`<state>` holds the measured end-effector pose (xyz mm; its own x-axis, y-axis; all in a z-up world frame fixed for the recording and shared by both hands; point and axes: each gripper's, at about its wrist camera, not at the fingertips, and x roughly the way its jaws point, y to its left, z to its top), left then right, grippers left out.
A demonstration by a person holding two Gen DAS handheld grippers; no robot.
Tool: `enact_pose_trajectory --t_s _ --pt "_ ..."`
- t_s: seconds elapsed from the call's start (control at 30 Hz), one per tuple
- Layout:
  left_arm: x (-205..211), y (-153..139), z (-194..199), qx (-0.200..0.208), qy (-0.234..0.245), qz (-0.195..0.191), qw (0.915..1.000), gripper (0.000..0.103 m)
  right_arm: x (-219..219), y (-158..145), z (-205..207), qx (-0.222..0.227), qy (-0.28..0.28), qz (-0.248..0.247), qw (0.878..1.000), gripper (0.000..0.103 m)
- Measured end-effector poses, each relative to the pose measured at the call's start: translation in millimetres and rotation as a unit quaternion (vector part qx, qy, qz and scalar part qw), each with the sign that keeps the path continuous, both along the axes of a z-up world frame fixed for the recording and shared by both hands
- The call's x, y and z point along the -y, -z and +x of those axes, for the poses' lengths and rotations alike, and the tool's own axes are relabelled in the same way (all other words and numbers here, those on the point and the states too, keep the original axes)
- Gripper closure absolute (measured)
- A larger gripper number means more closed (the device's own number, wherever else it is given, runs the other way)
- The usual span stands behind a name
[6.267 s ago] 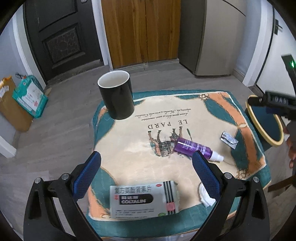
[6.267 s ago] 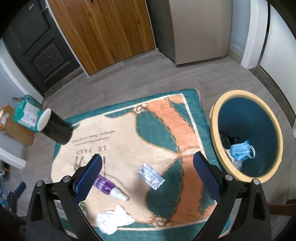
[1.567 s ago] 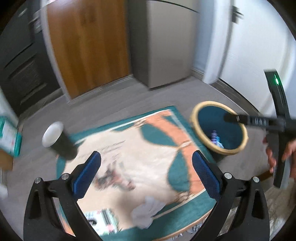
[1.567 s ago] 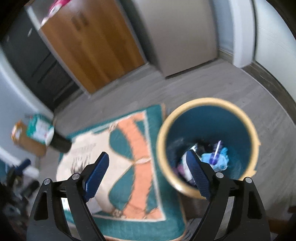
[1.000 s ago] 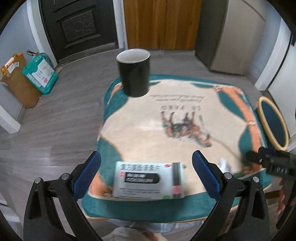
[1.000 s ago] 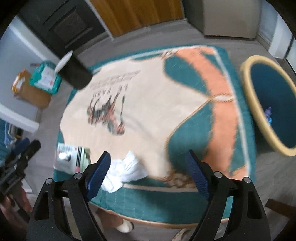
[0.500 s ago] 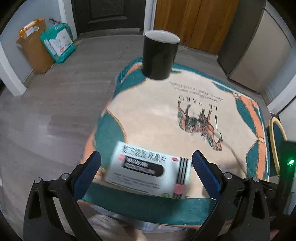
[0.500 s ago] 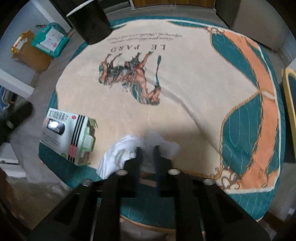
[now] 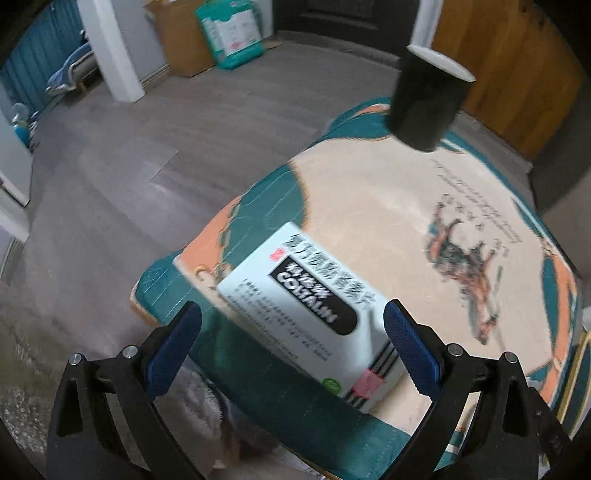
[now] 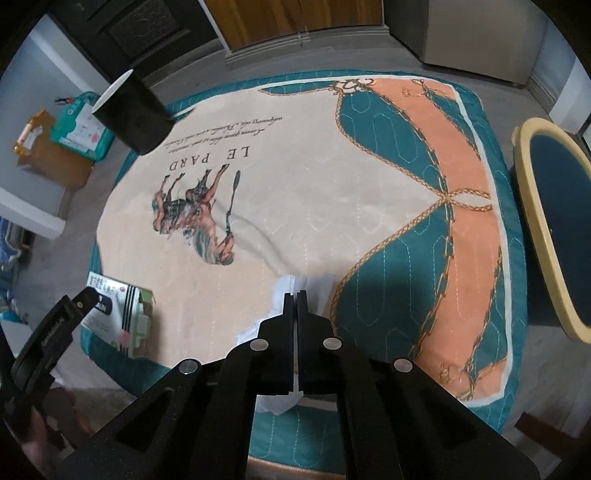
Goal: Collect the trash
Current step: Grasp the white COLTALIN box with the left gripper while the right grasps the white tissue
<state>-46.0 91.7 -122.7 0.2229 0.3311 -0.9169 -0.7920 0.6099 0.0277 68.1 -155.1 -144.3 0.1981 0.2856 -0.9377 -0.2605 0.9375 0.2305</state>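
White crumpled tissue (image 10: 317, 286) is lying at the tabletop's (image 10: 332, 177) near edge, and my right gripper (image 10: 295, 299) is pinching it with jaws pressed together. My left gripper (image 9: 291, 339) is hovering spread wide around the medicine box (image 9: 314, 314). Off the right side, the trash bin (image 10: 532, 192) is standing.

A home interior, probably an entrance area.

Ahead of the grippers, grey wood-look flooring (image 9: 155, 122), a dark panelled door (image 10: 136, 26) and wooden doors (image 10: 295, 18) are seen. A low table is covered by a printed cloth (image 10: 314, 158). Beyond it to the left, a cardboard box (image 9: 181, 40) and a teal package (image 9: 232, 29) are set on the floor.
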Motion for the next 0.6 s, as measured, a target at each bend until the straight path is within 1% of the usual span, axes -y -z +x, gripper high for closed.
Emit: enact_pose_trajectory --t_s 0.13,0.2,0.27,0.33,0.4,0.47,0.5,0.6 --pt "-4.1 20.0 6.2 -0.02 -0.002 -0.024 0.9995 0.006 -6.4 -1.5 12.5 0.004 -0.001 0.01 1.0 0.101" --pt "-5.3 21.6 14.8 -0.011 0.006 -0.02 0.9997 0.005 -6.4 -6.5 16.1 0.01 0.003 0.019 1.0 0.101" --pt "-3.2 21.5 29.7 -0.011 0.031 0.0 0.9995 0.005 -4.6 -14.4 18.6 0.019 0.005 0.031 0.999 0.101" --pt "0.1 22.9 43.5 -0.013 0.051 0.011 0.9985 0.005 0.1 -21.7 20.8 0.024 0.01 0.044 0.999 0.101" --pt "0.3 26.8 59.2 -0.019 0.072 0.008 0.9972 0.006 3.5 -25.3 23.0 0.027 0.014 0.05 0.998 0.101" --pt "0.1 37.0 72.4 -0.037 0.089 -0.01 0.9953 0.006 6.0 -26.9 24.7 0.029 0.014 0.05 0.998 0.101" --pt "-1.0 40.6 75.8 -0.045 0.092 -0.013 0.9947 0.006 7.5 -27.4 25.3 0.03 0.015 0.05 0.998 0.101" --pt "-2.7 42.0 79.7 -0.039 0.083 -0.01 0.9957 0.005 11.1 -28.2 25.6 0.029 0.016 0.053 0.998 0.101"
